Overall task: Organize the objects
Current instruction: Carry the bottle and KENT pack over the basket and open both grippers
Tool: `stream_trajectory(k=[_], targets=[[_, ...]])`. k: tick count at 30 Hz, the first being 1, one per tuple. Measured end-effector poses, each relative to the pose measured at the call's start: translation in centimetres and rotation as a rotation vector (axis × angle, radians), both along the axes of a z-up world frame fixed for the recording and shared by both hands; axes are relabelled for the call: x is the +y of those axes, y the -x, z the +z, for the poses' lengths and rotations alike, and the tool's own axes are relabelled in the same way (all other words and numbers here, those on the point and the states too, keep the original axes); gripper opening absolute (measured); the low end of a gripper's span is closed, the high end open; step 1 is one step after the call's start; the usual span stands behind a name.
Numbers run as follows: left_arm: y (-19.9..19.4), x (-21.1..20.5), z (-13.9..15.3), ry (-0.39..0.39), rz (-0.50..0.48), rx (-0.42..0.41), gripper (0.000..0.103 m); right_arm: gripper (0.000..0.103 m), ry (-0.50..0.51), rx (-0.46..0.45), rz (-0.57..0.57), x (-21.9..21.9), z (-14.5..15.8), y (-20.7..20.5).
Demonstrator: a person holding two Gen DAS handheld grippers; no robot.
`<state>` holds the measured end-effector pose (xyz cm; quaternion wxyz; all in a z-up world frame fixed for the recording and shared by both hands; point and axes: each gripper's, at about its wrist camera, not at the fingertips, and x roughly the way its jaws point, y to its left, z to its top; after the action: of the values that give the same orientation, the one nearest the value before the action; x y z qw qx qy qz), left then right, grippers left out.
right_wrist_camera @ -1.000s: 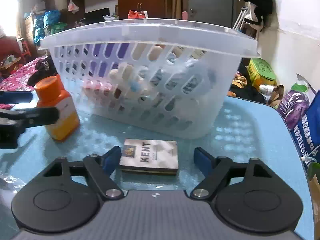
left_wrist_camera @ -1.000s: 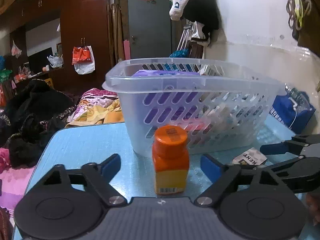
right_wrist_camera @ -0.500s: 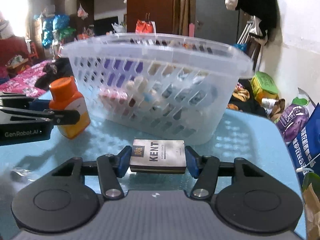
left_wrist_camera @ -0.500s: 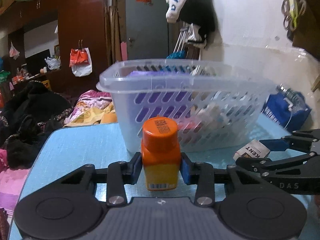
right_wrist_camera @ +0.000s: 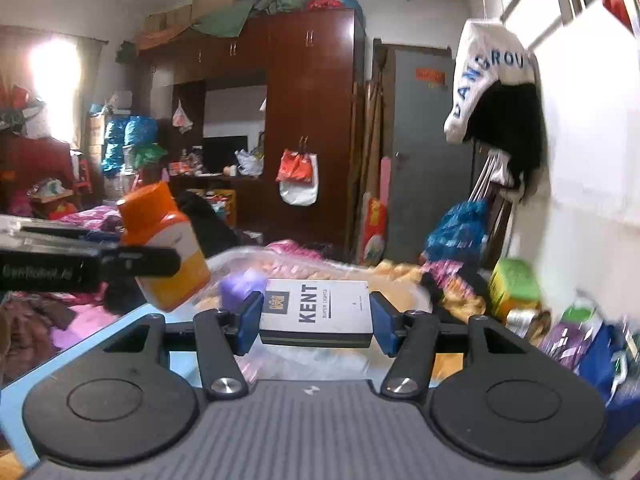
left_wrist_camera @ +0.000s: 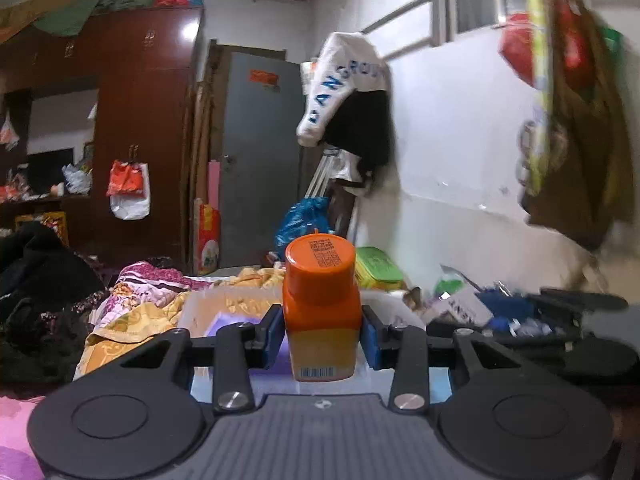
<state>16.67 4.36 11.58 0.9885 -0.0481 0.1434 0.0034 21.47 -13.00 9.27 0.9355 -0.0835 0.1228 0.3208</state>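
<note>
Left gripper [left_wrist_camera: 322,330] clamps glossy orange round-capped bottle [left_wrist_camera: 321,308]; right gripper [right_wrist_camera: 316,320] clamps flat rectangular KENT carton [right_wrist_camera: 316,312].

Dim indoor light; blown-out window [right_wrist_camera: 54,68] at far left, glare patches on the glossy wardrobe [right_wrist_camera: 312,120]. Motion blur smears the right edges of both views. Strong fisheye bending with dark corners.

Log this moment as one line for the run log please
left gripper: shut on orange bottle, lifted | right gripper: shut on KENT pack, lifted | basket: below, rim partly visible, blurred
</note>
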Motion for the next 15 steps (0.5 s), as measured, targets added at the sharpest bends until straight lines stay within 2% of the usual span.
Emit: stream_trajectory(k=[3, 5, 7, 10, 15], targets=[[-4.9, 0.7, -0.5, 0.051, 0.005, 0.089, 0.043, 0.06, 0.039, 0.053, -0.015, 1.8, -0.5, -3.0], [-7.4, 1.0, -1.4, 0.051, 0.021, 0.154, 0.043, 0.06, 0.057, 0.087, -0.019, 2.6, -1.4, -4.8], [-8.7, 1.3, -2.3, 0.054, 0.033, 0.185, 0.043, 0.06, 0.067, 0.115, -0.052, 3.0, -2.4, -6.2], [-9.4, 1.8, -3.1, 0.069, 0.042, 0.196, 0.043, 0.06, 0.034, 0.168, -0.054, 2.7, -3.8, -7.7], [-9.4, 2.2, -3.4, 0.09, 0.033, 0.179, 0.044, 0.06, 0.007, 0.174, -0.042, 1.9, -4.1, -7.6]])
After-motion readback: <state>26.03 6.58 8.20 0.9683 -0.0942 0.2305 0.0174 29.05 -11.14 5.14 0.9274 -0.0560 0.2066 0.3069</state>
